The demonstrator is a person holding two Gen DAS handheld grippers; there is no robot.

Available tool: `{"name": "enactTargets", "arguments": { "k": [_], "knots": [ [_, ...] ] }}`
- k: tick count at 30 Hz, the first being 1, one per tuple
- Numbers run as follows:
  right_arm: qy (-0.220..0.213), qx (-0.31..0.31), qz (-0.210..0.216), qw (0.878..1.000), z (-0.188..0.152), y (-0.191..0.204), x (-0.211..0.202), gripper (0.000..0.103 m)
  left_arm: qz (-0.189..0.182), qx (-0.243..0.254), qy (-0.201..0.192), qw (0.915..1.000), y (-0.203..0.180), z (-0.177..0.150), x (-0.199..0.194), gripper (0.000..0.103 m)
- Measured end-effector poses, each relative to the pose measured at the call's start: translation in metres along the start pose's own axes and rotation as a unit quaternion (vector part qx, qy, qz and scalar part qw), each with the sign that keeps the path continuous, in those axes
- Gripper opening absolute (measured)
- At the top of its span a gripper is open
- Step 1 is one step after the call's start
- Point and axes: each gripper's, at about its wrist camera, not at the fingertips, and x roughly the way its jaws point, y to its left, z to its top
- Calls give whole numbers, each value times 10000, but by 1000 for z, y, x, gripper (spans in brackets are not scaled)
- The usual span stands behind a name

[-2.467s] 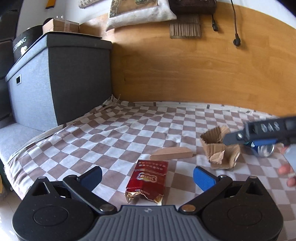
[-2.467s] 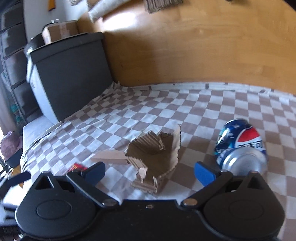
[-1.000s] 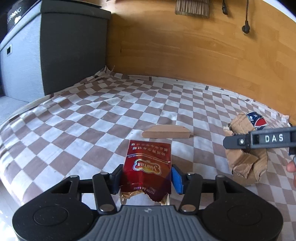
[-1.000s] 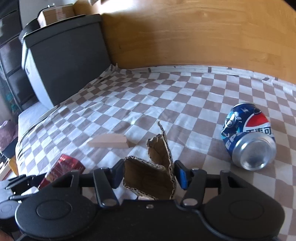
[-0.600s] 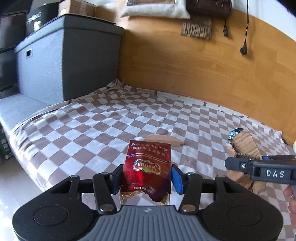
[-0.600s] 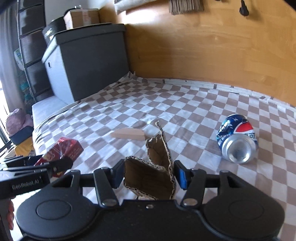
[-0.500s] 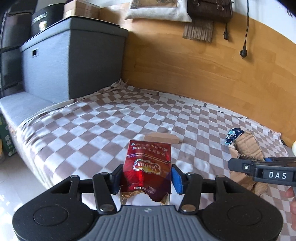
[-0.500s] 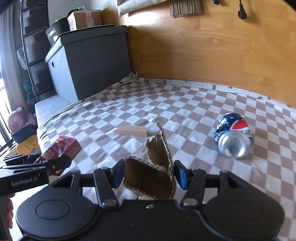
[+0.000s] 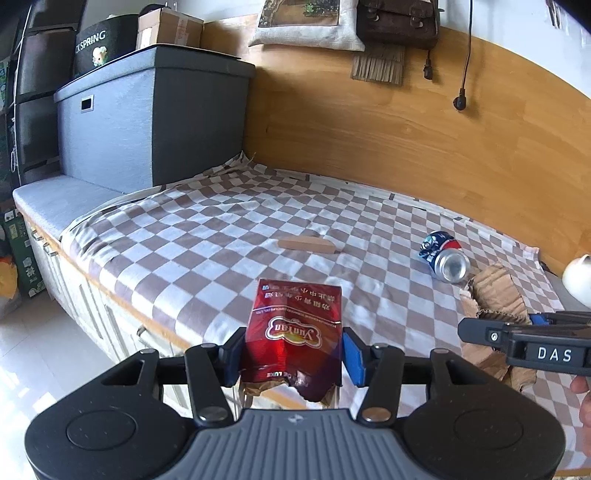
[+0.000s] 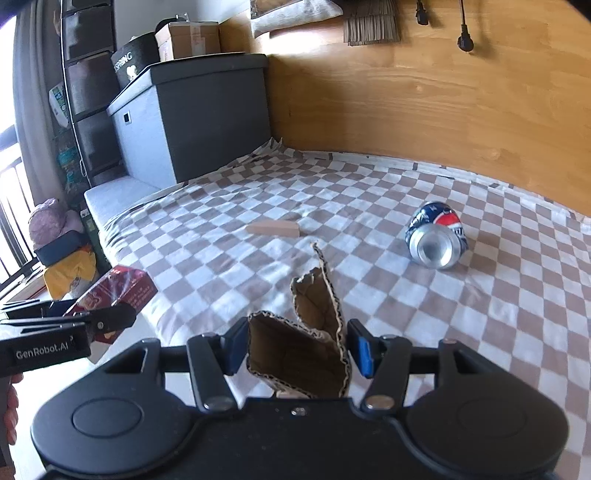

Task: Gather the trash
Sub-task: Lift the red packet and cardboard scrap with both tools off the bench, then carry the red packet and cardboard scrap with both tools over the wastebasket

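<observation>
Wood panelling (image 9: 369,140) curves behind a bed-like platform covered with a brown-and-white checkered cloth (image 9: 207,236), its far edge meeting the panel. At the far left corner stands a large grey storage box (image 9: 147,122) with a dark lid, carrying a cardboard carton (image 9: 168,27) and a black round box lettered "SPRING" (image 9: 99,46). A pillow (image 9: 306,22) and a brown leather bag (image 9: 399,18) sit on top of the panelling, and black cords with plugs (image 9: 460,103) hang down its face.

Lifted above the near edge of the cloth, the left gripper (image 9: 293,356) has its blue pads pressed against both sides of a red cigarette pack (image 9: 295,332), torn open at its lower end with gold foil showing. Beside it on the right, the right gripper (image 10: 297,350) clamps a torn piece of corrugated cardboard (image 10: 306,339), whose ragged flap sticks up between the pads; in the left wrist view the same cardboard pokes out past the black finger marked "DAS".

Further out on the cloth, a blue Pepsi can (image 10: 436,236) lies on its side, silver base turned toward the cameras. Well to its left, a small wooden wedge block (image 10: 273,228) lies flat near the middle of the cloth.
</observation>
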Motion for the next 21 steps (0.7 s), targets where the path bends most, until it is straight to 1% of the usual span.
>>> {"name": "enactTargets", "arguments": {
  "k": [6,13,21],
  "knots": [
    [52,-14,127,9999,-22,10,-23,57,19,-144,53,9999,4,-20,-24,53],
    [128,-186,319,9992,-48,27,-44,57,-16,-314,149,9994,12,-49,-49,53],
    [368,-227,548,9976,-85,43,-47,57,48,-653,324,9973,26,-91,-63,54]
  ]
}}
